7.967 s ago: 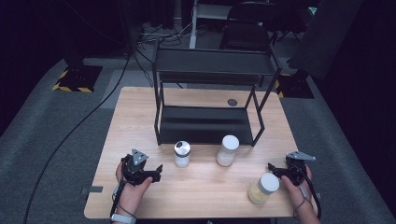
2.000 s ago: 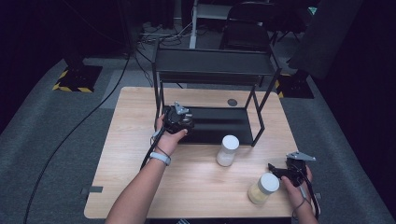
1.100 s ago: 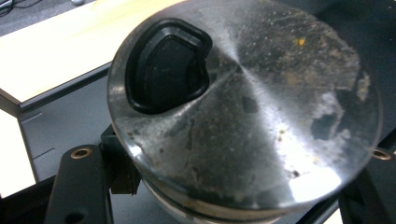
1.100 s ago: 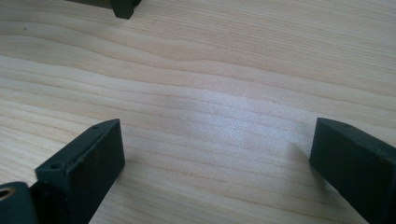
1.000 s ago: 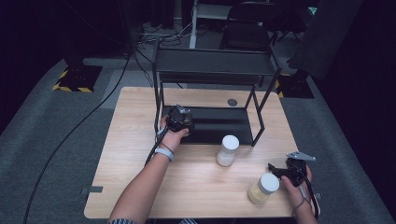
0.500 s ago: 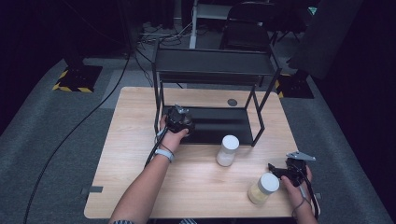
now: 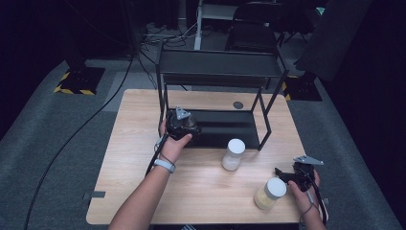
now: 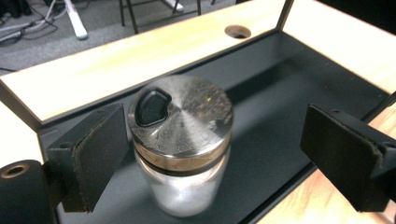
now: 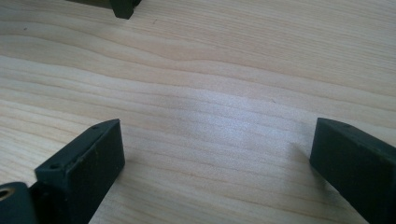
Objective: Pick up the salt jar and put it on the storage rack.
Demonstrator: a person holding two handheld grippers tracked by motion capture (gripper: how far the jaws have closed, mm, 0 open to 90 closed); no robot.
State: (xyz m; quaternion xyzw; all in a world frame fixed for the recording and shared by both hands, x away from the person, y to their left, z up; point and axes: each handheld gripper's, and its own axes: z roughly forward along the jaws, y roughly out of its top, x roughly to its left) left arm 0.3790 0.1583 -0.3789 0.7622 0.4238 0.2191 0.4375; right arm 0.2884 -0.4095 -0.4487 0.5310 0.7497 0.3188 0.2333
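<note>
Left gripper (image 8: 215,154), jaws just opened, frames the shaker jar (image 8: 181,140) on the rack shelf (image 8: 299,88). A careless withdrawal could topple it

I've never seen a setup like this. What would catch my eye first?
Probably the black two-level rack at the back of the wooden table. A metal-lidded shaker jar stands on its lower shelf between the left tool's jaws, which have just been opening. Two white-capped jars wait in front.
</note>
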